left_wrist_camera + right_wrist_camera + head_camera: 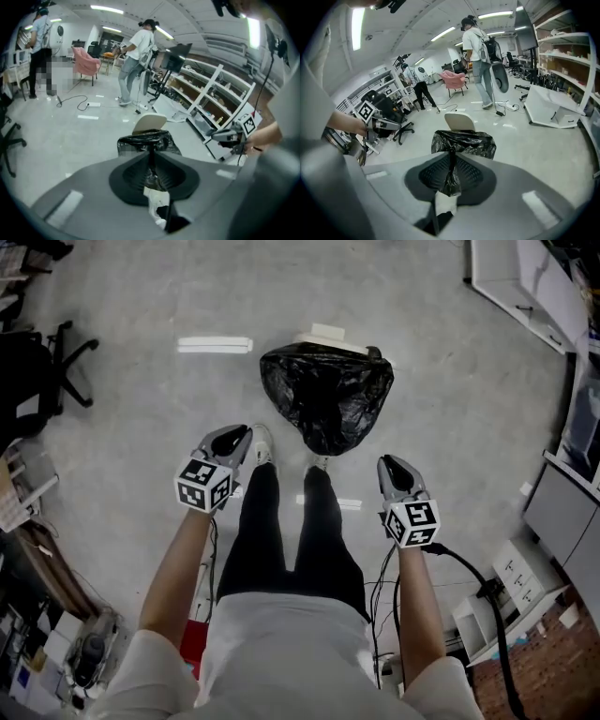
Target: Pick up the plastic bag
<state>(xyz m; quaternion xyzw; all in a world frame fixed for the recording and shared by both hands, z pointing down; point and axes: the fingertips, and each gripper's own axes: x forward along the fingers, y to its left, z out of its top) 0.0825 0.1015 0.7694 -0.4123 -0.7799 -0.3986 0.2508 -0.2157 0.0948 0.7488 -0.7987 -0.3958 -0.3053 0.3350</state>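
A black plastic bag (326,395) stands filled on the grey floor, just ahead of the person's shoes. It also shows in the left gripper view (140,143) and the right gripper view (464,142), its top bunched and open. My left gripper (239,433) hangs to the bag's lower left, and my right gripper (386,463) to its lower right. Both are short of the bag and touch nothing. Each points down toward the bag. The left gripper's (151,152) jaws stand together with only a thin slit and nothing between them; the right gripper's (451,152) jaws stand the same way.
A white curved seat (321,334) lies right behind the bag. A black office chair (56,362) stands at far left, and white shelving (525,282) at upper right. Cabinets (562,521) line the right side. Other people (136,51) stand farther off, and a cable (469,568) trails from the right gripper.
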